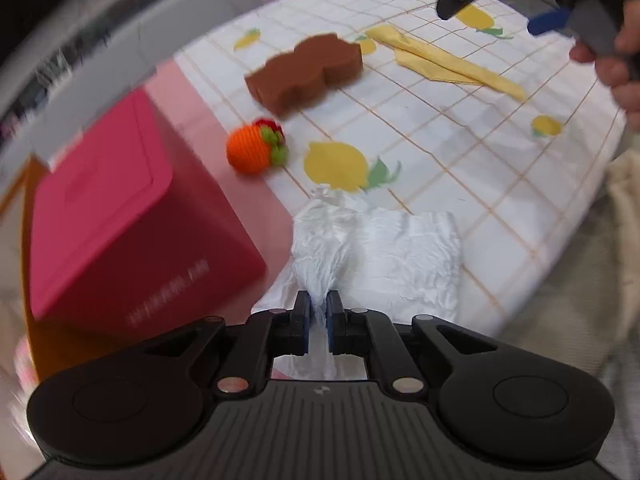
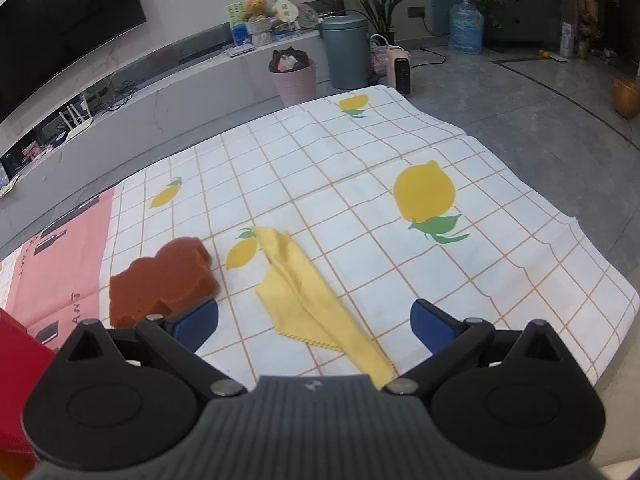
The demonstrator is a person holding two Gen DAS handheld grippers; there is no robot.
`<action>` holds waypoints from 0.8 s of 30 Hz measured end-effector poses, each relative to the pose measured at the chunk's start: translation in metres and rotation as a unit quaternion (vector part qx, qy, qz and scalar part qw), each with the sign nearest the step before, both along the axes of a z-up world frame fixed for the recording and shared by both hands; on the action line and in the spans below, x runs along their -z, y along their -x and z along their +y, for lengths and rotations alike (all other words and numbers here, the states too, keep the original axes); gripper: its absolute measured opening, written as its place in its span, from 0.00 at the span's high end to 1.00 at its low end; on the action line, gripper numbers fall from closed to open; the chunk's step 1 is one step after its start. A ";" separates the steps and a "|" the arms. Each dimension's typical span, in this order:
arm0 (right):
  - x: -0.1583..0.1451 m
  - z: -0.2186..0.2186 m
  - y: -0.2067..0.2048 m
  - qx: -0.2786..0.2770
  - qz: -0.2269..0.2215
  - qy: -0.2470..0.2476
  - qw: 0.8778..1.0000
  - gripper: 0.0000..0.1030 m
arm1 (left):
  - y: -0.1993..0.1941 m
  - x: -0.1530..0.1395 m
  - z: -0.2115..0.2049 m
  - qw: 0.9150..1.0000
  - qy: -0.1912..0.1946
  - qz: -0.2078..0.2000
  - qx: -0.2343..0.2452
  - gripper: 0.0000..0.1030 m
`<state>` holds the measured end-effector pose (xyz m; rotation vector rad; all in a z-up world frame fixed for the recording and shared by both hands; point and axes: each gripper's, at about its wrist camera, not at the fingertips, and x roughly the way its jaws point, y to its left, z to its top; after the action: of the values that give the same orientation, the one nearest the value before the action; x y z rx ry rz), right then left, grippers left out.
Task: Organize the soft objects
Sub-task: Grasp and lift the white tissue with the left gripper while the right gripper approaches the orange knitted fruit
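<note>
My left gripper [image 1: 319, 304] is shut on a crumpled white tissue [image 1: 384, 248], which bunches between the blue pads and spreads out over the tablecloth beyond them. To its left stands a red box [image 1: 120, 216]. Beyond it lie an orange crochet ball [image 1: 250, 152], a brown sponge [image 1: 308, 70] and a folded yellow cloth [image 1: 448, 62]. My right gripper [image 2: 314, 320] hovers open over the near end of the yellow cloth [image 2: 304, 292], with the brown sponge [image 2: 160, 280] by its left finger. In the left wrist view the right gripper [image 1: 498, 14] shows at the top right, in a person's hand.
A lemon-print checked tablecloth [image 2: 360, 152] covers the table, with a pink mat [image 2: 72, 260] at its left. The table's right and near edges drop to grey floor. A pink waste bin [image 2: 294, 80] and a grey bin [image 2: 346, 52] stand beyond the far edge.
</note>
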<state>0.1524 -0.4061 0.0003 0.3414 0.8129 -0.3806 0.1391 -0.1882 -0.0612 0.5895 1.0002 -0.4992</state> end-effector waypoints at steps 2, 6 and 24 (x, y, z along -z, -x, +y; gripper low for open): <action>0.001 0.008 -0.004 -0.020 -0.003 0.005 1.000 0.03 | -0.001 0.006 -0.005 0.999 -0.031 -0.034 0.012 0.76; 0.002 0.038 -0.015 -0.091 0.001 0.001 0.996 0.03 | 0.007 0.014 -0.004 0.996 -0.058 -0.054 0.031 0.37; 0.011 0.060 -0.020 -0.107 0.023 -0.004 0.994 0.03 | -0.014 0.016 -0.001 0.988 0.067 0.032 0.135 0.10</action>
<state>0.1727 -0.3462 -0.0105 0.2501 0.8869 -0.1857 0.1532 -0.1891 -0.0770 0.5941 0.9443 -0.8239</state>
